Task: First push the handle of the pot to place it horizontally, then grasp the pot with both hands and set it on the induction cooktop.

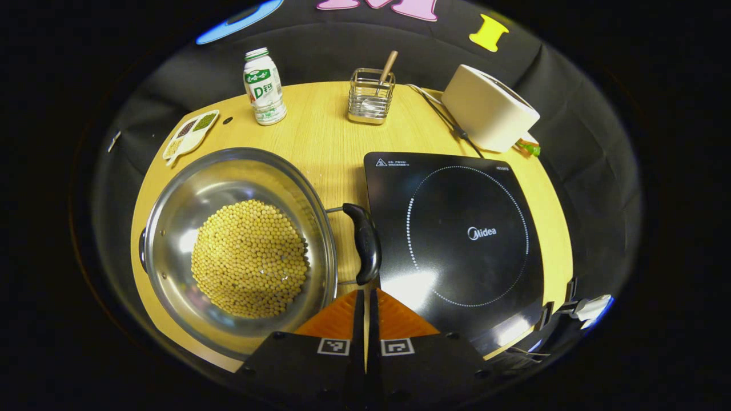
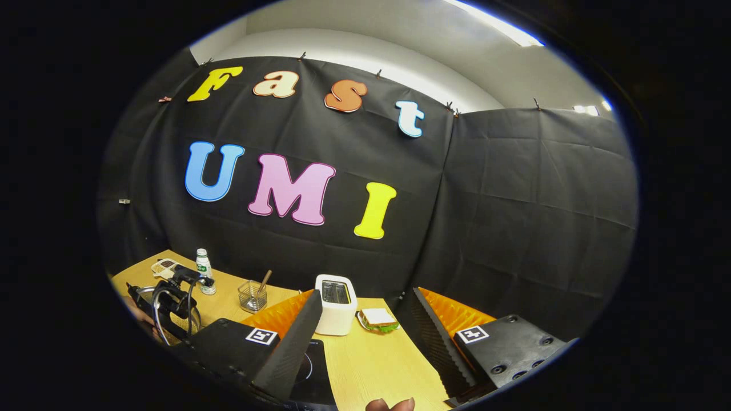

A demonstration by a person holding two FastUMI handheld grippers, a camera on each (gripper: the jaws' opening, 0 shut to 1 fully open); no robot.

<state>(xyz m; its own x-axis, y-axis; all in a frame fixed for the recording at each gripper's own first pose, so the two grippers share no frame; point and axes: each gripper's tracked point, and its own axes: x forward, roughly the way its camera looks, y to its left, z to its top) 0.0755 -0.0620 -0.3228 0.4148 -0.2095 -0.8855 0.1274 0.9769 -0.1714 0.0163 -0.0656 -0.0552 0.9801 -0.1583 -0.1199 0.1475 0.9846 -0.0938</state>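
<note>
Left gripper (image 1: pixel 365 297): bottom centre of the left gripper view, fingers pressed together with a thin slit between them, holding nothing; the tips sit at the near end of the pot's handle.
Handle (image 1: pixel 364 242): dark, just above the fingertips, running up and down the frame between pot and cooktop.
Pot (image 1: pixel 171 228): steel, lower left of the frame, on the table, beside the cooktop and not on it.
Beans (image 1: pixel 249 258): pale yellow, heaped inside the pot.
Induction cooktop (image 1: pixel 457 228): black glass slab with a dotted ring, centre right, nothing on it.
Table (image 1: pixel 325 142): light wood.
Back of table: bottle (image 1: pixel 264 87) upper left, small divided dish (image 1: pixel 190 133) left of it, wire holder (image 1: pixel 372 96) with a wooden-handled utensil top centre, white toaster (image 1: pixel 488 107) upper right.
Right gripper (image 2: pixel 365 337): bottom of the right gripper view, fingers spread wide, nothing between them, aimed over the table at the toaster and a sandwich (image 2: pixel 377 318).
Lower left of that view: the other gripper's rig (image 2: pixel 171 297) above the pot.
</note>
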